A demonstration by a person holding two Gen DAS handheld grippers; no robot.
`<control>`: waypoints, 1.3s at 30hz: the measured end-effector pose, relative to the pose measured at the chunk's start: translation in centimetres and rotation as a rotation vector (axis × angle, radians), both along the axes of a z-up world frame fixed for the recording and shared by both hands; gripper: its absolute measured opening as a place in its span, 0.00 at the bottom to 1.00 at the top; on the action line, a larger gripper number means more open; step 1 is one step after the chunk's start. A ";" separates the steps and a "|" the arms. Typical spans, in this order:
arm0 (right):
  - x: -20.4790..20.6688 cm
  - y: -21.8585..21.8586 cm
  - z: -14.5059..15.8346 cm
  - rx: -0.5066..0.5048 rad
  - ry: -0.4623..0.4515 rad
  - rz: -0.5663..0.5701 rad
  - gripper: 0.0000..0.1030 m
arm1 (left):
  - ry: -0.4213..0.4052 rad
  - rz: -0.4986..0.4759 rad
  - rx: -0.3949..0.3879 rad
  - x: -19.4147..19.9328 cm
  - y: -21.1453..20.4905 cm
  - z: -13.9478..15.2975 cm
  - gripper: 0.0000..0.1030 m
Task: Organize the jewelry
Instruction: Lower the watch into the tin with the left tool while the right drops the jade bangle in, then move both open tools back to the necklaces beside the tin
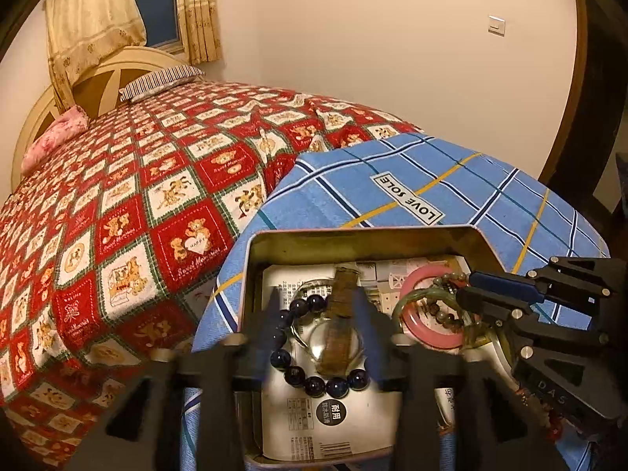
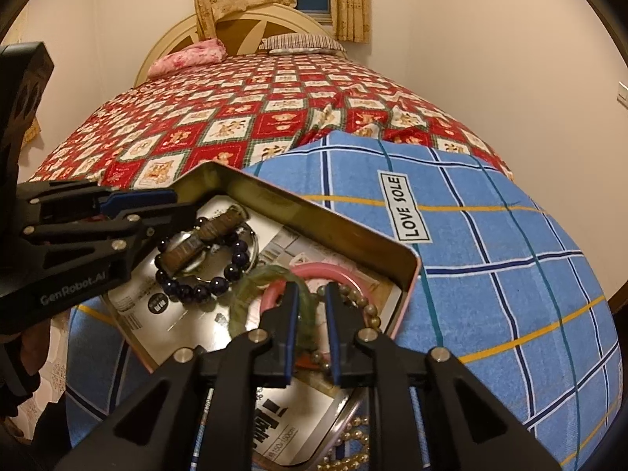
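One tin [image 1: 274,243] — inside, one dark bead bracelet [image 1: 314,384], one pink bangle [image 1: 428,339], one green bangle [image 2: 239,306], one watch [image 1: 340,325].

Bedspread [image 1: 129,212]: red and cream squares with teddy bears, lying over the whole bed.
Blue checked cloth [image 1: 392,180]: lying at the bed's near end, a "LOVE SOLE" label [image 2: 410,209] showing on top.
Striped pillow [image 1: 161,82]: resting at the headboard [image 2: 251,25] end.
Pink pillow [image 2: 188,57]: lying beside it.
Curtains [image 1: 94,19]: hanging over the window behind.
Wall switch [image 1: 496,25]: sitting on the plain wall.

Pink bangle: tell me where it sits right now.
The pink bangle lies inside the tin, on its right side in the left wrist view, under a green bangle, right of the dark bead bracelet.
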State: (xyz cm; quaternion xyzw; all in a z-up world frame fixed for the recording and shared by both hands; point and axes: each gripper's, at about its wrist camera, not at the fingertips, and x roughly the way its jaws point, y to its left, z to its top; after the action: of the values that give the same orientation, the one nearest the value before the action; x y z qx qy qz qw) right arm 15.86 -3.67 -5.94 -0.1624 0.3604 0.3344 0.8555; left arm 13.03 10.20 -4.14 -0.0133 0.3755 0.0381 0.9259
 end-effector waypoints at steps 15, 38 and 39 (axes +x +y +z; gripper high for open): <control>-0.9 -0.8 0.8 0.018 -0.018 -0.032 0.51 | -0.011 0.037 0.003 -1.2 0.3 0.5 0.65; -6.1 -13.1 -1.4 -0.011 0.090 -0.210 0.59 | -0.005 0.128 0.025 -9.8 -5.0 -1.7 0.65; -6.3 -12.9 -1.5 -0.008 0.096 -0.201 0.59 | -0.001 0.126 0.024 -9.9 -5.2 -1.8 0.65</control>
State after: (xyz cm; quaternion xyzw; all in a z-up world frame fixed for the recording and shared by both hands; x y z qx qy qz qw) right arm 9.59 -16.61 -7.42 -0.1128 0.4167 0.2527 0.8659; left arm 3.12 5.03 -5.96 -0.0258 0.3731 0.1011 0.9219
